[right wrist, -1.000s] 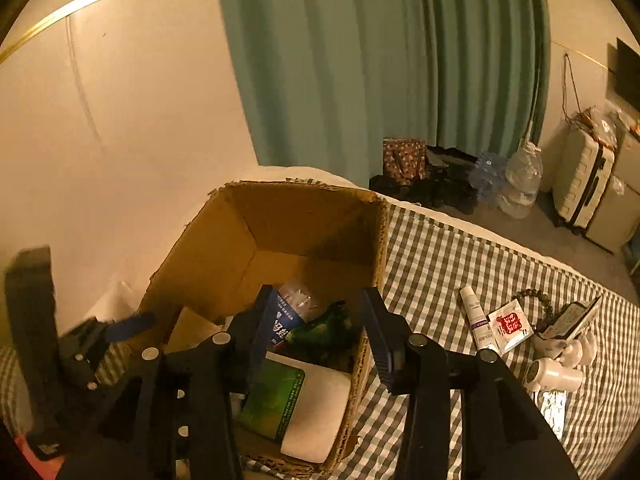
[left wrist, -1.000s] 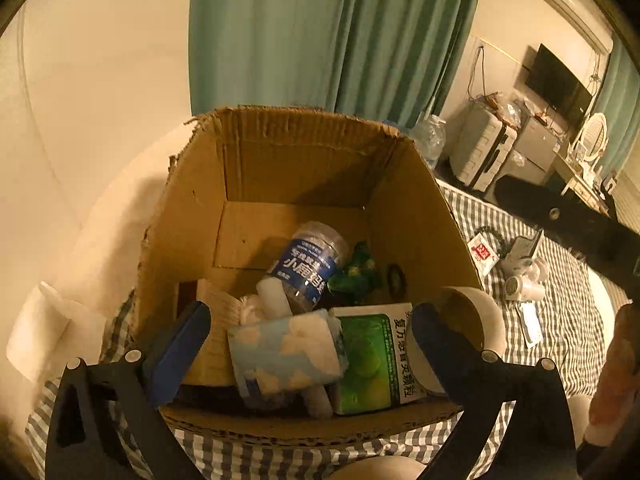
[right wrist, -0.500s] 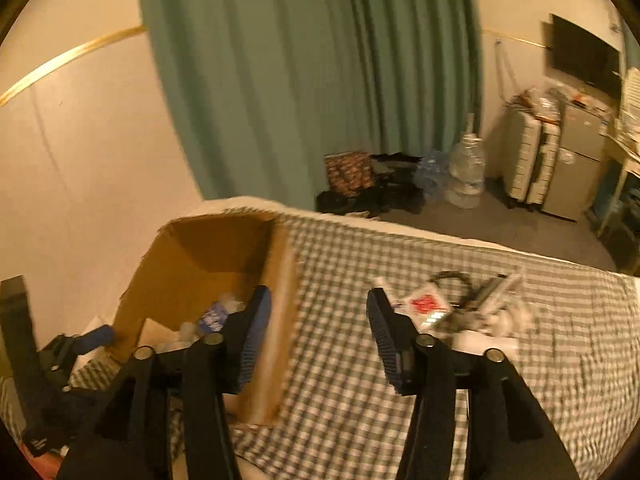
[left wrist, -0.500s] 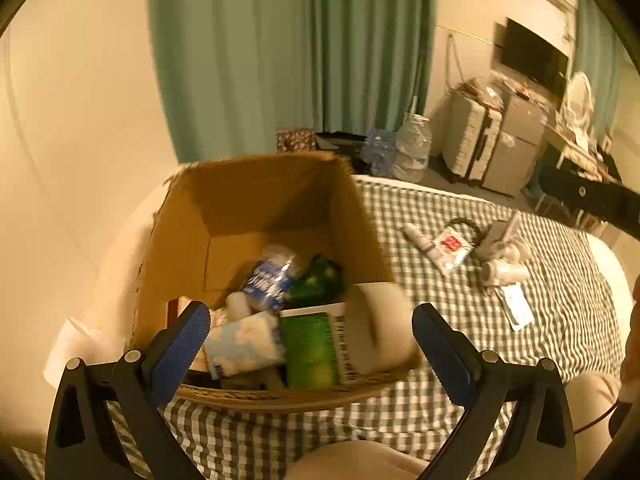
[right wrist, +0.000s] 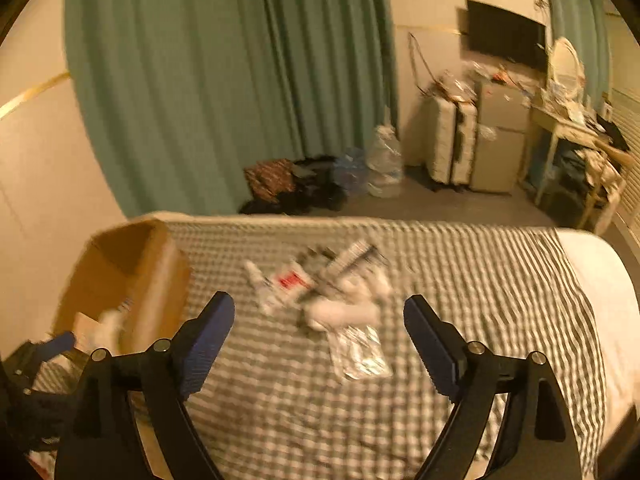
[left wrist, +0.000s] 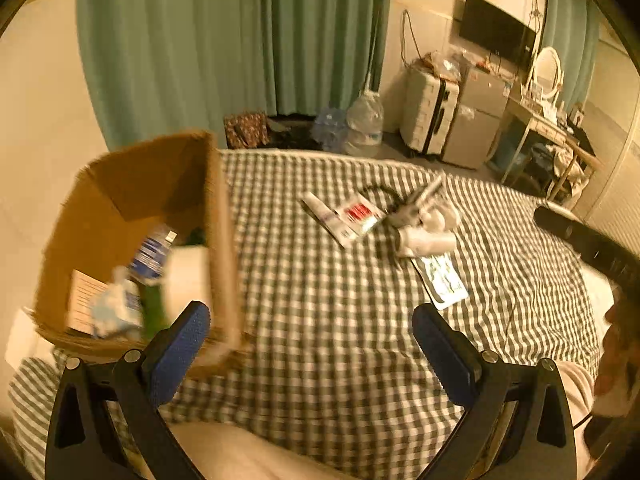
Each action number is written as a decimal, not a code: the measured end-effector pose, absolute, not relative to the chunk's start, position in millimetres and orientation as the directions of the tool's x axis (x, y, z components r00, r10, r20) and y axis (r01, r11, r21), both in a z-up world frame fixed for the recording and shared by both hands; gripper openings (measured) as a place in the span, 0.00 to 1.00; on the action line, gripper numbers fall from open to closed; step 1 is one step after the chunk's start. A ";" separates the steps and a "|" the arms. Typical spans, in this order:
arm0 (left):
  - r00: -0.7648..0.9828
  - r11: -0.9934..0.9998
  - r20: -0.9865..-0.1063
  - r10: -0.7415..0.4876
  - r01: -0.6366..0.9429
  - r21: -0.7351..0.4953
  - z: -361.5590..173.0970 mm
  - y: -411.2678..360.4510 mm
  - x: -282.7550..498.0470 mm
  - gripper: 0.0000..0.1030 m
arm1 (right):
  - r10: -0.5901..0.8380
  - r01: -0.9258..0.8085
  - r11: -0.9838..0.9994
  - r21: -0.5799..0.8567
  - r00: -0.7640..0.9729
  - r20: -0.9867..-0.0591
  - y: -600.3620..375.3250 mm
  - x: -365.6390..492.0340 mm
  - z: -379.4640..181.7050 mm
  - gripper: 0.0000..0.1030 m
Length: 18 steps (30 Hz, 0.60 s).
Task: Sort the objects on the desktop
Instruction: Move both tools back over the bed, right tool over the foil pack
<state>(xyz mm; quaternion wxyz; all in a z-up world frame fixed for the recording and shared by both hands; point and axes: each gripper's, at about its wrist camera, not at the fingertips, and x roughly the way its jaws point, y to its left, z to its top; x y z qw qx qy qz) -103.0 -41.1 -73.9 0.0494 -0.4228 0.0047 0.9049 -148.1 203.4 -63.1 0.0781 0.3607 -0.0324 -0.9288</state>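
1. Your left gripper [left wrist: 310, 344] was spread wide with nothing between its pads, hanging over bare checked cloth [left wrist: 320, 320]. Your right gripper [right wrist: 318, 336] was also spread and empty.
2. The cardboard box [left wrist: 132, 208] sat at the left, already holding a bottle, a green carton and tissues.
3. Nearest loose item: the flat foil sachet [right wrist: 360, 354]. Probably light, floppy and slick; pinch an edge, not the face.
4. Behind it lay the white bottle [right wrist: 344, 314] on its side. Likely rigid and light, could roll; grip across the body.
5. Farthest: the tube [left wrist: 328, 220] and the red-print packet [left wrist: 360, 214], touching. Blur hid the rest of the pile.
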 end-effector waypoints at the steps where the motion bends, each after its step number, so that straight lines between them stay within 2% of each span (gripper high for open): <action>1: -0.627 -0.995 -0.775 0.083 -0.096 -0.028 -80.1 -32.8 -105.8 1.00 | -0.165 0.114 -0.986 0.120 -0.719 -0.676 209.9 -150.6 -73.3 0.85; 8: -0.594 -0.995 -0.804 0.033 -0.093 0.028 -123.5 8.0 -134.4 1.00 | -0.181 0.129 -0.983 0.128 -0.628 -0.757 232.2 -178.2 -159.4 0.85; 18: -0.561 -0.989 -0.827 -0.033 -0.101 0.108 -182.3 32.1 -181.7 1.00 | -0.180 0.194 -0.977 0.089 -0.522 -0.834 218.6 -230.0 -224.9 0.84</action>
